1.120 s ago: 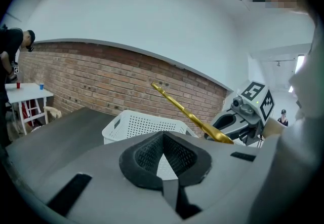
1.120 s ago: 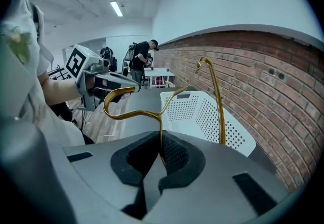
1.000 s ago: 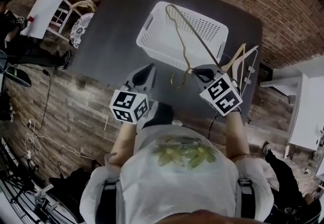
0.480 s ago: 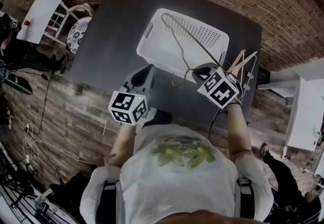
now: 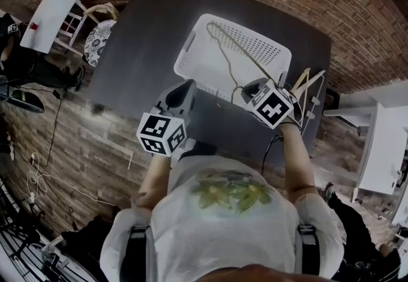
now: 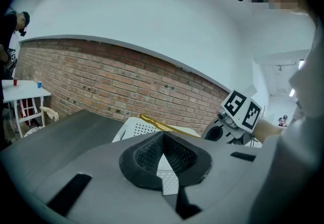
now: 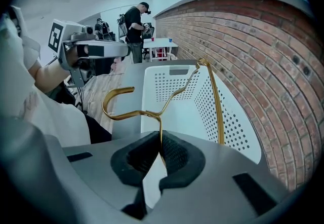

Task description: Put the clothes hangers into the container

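Over the near right part of the white perforated plastic basket (image 5: 261, 38), the right tongs (image 5: 244, 91) were clenched on the thin stem of a gold wire clothes hanger (image 5: 237, 57). From the right gripper view, the stem ran straight up out of the closed pads. Its hook curled to the left, and one long arm slanted across the basket's interior. The hanger's triangle lay over the basket opening. Whether it touched the basket could not be told.

The right forearm was extended forward, with the tongs tilted steeply downward toward the basket's near rim.

The left tongs (image 5: 187, 87) were closed with nothing between the pads. They were held nearly level above the dark grey counter (image 5: 146, 38), just short of the basket's near left corner.

Several pale hangers (image 5: 306, 86) lay at the counter's right edge, beside the basket.
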### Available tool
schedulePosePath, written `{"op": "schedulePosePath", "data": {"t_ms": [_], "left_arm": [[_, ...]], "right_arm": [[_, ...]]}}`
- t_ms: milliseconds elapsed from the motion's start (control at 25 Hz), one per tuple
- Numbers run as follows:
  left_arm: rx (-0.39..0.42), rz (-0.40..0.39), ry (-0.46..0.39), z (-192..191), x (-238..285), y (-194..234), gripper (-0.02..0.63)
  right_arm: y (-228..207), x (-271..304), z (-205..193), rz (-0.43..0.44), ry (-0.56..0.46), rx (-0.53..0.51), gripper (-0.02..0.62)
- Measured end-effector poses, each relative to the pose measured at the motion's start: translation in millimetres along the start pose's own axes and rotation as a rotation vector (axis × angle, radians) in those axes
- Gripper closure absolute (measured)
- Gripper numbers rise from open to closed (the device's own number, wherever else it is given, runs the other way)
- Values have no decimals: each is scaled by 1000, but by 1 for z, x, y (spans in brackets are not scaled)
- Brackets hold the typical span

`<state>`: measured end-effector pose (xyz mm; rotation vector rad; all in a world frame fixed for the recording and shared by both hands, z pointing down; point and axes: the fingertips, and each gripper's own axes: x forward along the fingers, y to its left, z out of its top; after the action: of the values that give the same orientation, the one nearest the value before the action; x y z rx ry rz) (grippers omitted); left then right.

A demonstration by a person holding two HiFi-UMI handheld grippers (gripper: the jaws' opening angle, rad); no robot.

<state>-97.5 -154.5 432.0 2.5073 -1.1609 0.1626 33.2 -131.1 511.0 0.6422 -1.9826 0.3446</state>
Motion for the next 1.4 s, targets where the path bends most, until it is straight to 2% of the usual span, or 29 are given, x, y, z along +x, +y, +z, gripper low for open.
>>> {"op": "schedulePosePath", "data": {"t_ms": [680,1400], "left_arm": [[-9,13,0,21,15,32,578],[-9,12,29,27,19,57,578]], "right_arm": [[-21,39,9,73,140,38,560],[-39,62,26,104,192,61,558]]}}
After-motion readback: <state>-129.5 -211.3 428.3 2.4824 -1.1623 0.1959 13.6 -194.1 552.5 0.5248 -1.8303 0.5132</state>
